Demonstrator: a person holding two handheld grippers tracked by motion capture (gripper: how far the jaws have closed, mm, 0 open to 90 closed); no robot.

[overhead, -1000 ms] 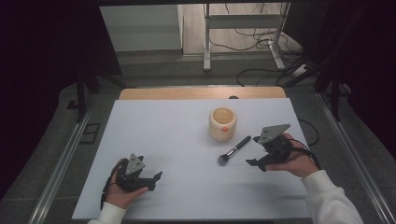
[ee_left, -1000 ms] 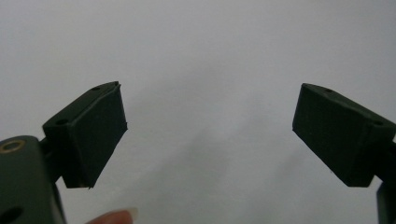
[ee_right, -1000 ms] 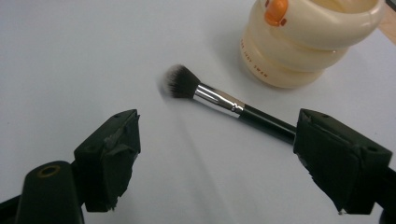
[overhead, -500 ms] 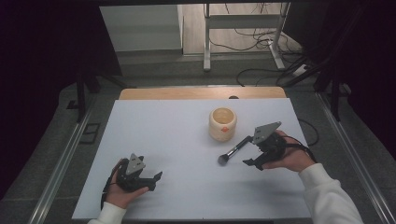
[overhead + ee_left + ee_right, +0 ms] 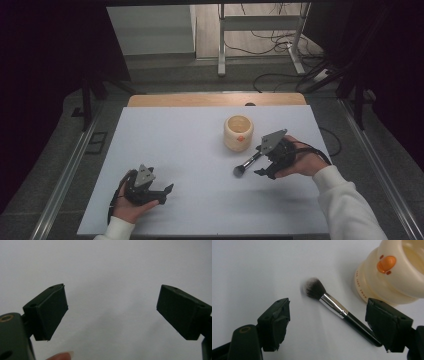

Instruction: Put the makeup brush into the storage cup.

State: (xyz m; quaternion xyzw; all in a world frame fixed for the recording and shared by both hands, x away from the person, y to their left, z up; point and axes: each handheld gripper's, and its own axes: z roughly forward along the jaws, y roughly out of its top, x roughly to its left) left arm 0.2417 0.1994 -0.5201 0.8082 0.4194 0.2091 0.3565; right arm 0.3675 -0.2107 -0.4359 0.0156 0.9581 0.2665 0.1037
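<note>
A makeup brush (image 5: 247, 164) with a black handle, silver ferrule and dark bristles (image 5: 314, 288) lies flat on the white table (image 5: 190, 150). Just behind it stands a cream cup (image 5: 238, 132) with an orange mark (image 5: 386, 263). My right gripper (image 5: 265, 162) hovers low over the brush handle (image 5: 359, 327), open, its jaws on either side of the handle and not touching it. My left gripper (image 5: 165, 192) rests at the front left of the table, open, with nothing but bare table between its jaws (image 5: 112, 312).
A wooden strip (image 5: 215, 100) runs along the table's far edge. Metal rails (image 5: 65, 175) flank the table on both sides. Cables (image 5: 280, 80) lie on the floor behind. A fingertip (image 5: 61, 356) shows at the bottom of the left gripper view.
My right gripper has moved left and toward the brush, from beside the handle's end to over the handle. The left gripper has stayed still.
</note>
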